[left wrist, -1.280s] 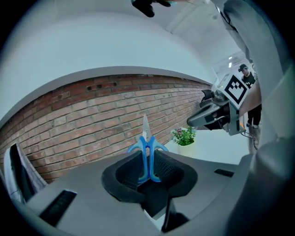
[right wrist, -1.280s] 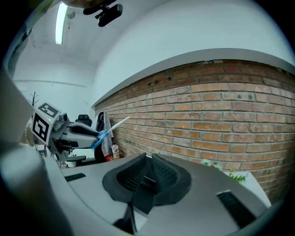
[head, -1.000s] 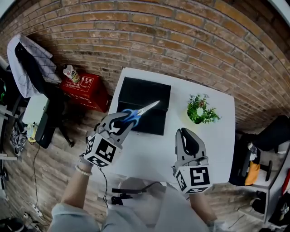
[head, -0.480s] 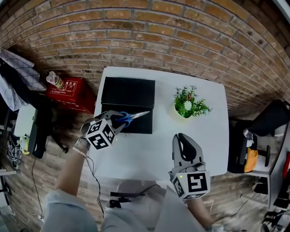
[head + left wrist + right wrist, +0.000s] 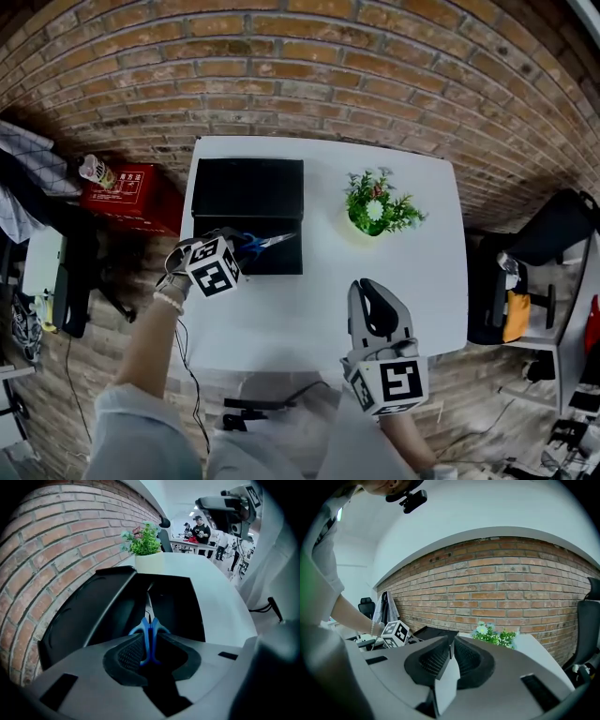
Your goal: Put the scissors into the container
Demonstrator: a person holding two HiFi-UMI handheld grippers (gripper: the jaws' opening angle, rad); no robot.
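Nearest to me, my right gripper [image 5: 375, 298] hovers over the white table [image 5: 412, 281] with its two jaws closed together on nothing. Further out, my left gripper [image 5: 232, 247] has its jaws clamped on the blue plastic handles of the steel-bladed scissors [image 5: 265, 243], and it holds them above the near part of the black rectangular container [image 5: 248, 183], with the blades pointing across it. I judge that the pick-up is done and the carrying is nearly done; what is left is to lower the scissors inside and open the jaws.
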